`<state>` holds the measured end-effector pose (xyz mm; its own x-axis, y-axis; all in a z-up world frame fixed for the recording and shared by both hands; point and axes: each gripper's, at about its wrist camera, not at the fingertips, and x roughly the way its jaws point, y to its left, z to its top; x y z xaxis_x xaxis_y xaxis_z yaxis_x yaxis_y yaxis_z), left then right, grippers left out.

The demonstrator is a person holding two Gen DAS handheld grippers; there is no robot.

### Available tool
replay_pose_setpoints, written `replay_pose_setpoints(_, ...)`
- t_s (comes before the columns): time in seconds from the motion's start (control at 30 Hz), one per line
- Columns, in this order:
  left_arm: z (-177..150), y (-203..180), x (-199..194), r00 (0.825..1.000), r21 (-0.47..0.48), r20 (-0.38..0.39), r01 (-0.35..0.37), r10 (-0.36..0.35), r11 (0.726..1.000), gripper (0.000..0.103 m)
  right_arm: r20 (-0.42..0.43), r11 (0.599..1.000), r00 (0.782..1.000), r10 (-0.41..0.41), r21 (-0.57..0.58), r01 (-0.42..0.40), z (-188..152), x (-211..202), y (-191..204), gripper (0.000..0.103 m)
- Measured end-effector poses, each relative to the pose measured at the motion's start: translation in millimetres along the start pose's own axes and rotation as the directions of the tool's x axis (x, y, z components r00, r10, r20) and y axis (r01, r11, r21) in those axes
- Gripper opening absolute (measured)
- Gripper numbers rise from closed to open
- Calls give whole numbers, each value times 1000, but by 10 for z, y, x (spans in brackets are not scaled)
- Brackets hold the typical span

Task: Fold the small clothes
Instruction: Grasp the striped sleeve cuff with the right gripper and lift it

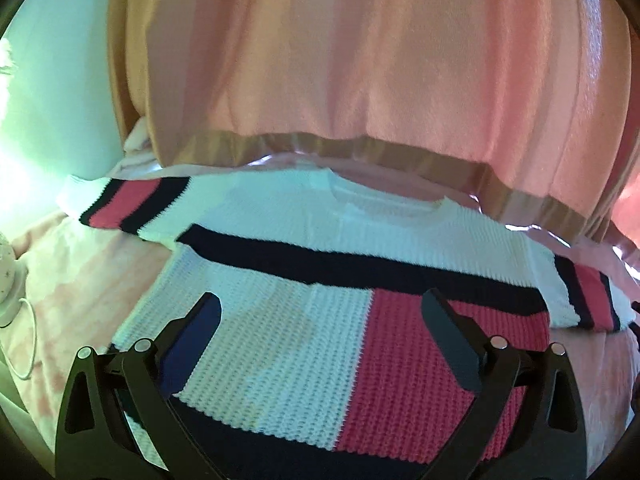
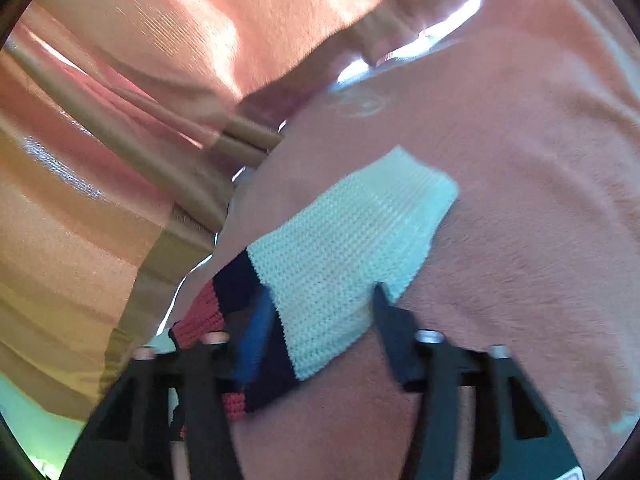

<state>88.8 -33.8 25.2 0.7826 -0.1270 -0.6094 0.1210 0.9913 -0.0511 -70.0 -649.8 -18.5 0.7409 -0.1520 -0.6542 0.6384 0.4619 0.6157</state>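
A knitted sweater [image 1: 280, 360] in white, pink and navy blocks lies flat, front up, on a pink bed cover [image 1: 80, 280], with both sleeves spread out. My left gripper [image 1: 320, 298] hovers open over the sweater's lower body, and nothing is between its fingers. In the blurred right wrist view, the sweater's right sleeve [image 2: 352, 232] lies flat on the cover, white cuff pointing away. My right gripper [image 2: 320, 290] straddles this sleeve near its navy and pink stripes. Its jaws stand partly apart, one finger on each side, and the cloth is not bunched.
A pink blanket with a tan satin border [image 1: 360, 60] hangs or lies folded just beyond the sweater's collar. A white cable [image 1: 28, 340] and a small white object rest on the cover at the far left. A pale wall [image 1: 60, 100] stands behind them.
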Motion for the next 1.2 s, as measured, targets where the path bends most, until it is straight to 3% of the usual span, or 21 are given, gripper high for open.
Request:
replay_pose_setpoints(0.03,-18,-33,24,1000,9,-4,0,0,1000,98,-28,1000,1000,14,17,-13,4,90,-13,8)
replay_pose_setpoints(0.07,-32,-59,46,1000,16,-9,2,-1,1000,98,-41,1000,999,13,22,-12,5,130,-19,0)
replay_pose_setpoints(0.17,-73,-123,100,1000,30,-24,9,-9,1000,98,-6,999,999,33,-5,-33,17,1,66,1)
replay_pose_setpoints(0.27,-112,-155,132,999,44,-30,16,-14,999,98,63,988,989,137,-81,-132,50,-297,496,1)
replay_pose_setpoints(0.33,-115,-154,138,999,49,-31,21,-19,999,98,77,958,966,248,-167,-233,-3,-455,994,1)
replay_pose_setpoints(0.4,-110,-118,123,999,47,-23,23,-22,999,98,51,901,925,377,-252,-354,-167,-553,1622,1)
replay_pose_setpoints(0.43,-105,-103,116,1000,47,-21,23,-22,999,98,35,885,916,400,-276,-375,-238,-564,1821,1)
replay_pose_setpoints(0.5,-95,-61,95,999,41,-20,32,-31,999,98,-4,877,920,392,-301,-375,-378,-524,2098,2)
replay_pose_setpoints(0.53,-90,-29,77,999,36,-24,49,-48,998,98,-15,888,935,354,-308,-341,-428,-485,2120,6)
replay_pose_setpoints(0.57,-85,-6,63,998,33,-26,60,-59,998,98,-19,901,952,304,-320,-294,-450,-447,2089,11)
replay_pose_setpoints(0.63,-74,37,22,997,27,-19,75,-75,997,98,3,930,986,164,-333,-154,-435,-383,1836,46)
replay_pose_setpoints(0.67,-66,48,4,997,26,-13,77,-76,997,98,23,944,994,106,-317,-93,-407,-372,1640,51)
replay_pose_setpoints(0.73,-55,65,-19,997,23,-2,79,-79,997,98,61,965,998,-34,-257,49,-297,-347,1142,53)
replay_pose_setpoints(0.8,-57,67,-17,997,20,-1,77,-77,997,98,69,974,991,-113,-188,124,-207,-322,754,55)
replay_pose_setpoints(0.87,-68,57,1,998,22,-4,67,-67,998,98,47,989,991,-127,-66,130,-113,-255,337,55)
replay_pose_setpoints(0.97,-97,17,42,999,34,-11,50,-49,998,98,27,995,997,-77,60,75,-6,-191,-2,55)
replay_pose_setpoints(1.03,-117,-15,76,999,44,-19,41,-41,998,98,44,996,998,-41,75,38,32,-106,-51,52)
replay_pose_setpoints(1.07,-125,-34,91,999,49,-22,38,-37,998,98,35,997,999,-31,73,29,37,-45,-29,44)
replay_pose_setpoints(1.1,-131,-44,100,999,52,-24,38,-36,998,98,20,997,999,-33,67,31,31,32,-15,10)
replay_pose_setpoints(1.13,-136,-62,116,999,58,-29,38,-36,998,98,0,997,999,-51,58,51,25,99,15,6)
replay_pose_setpoints(1.2,-139,-76,129,999,60,-33,41,-39,997,98,31,1000,1000,-4,18,3,14,23,265,5)
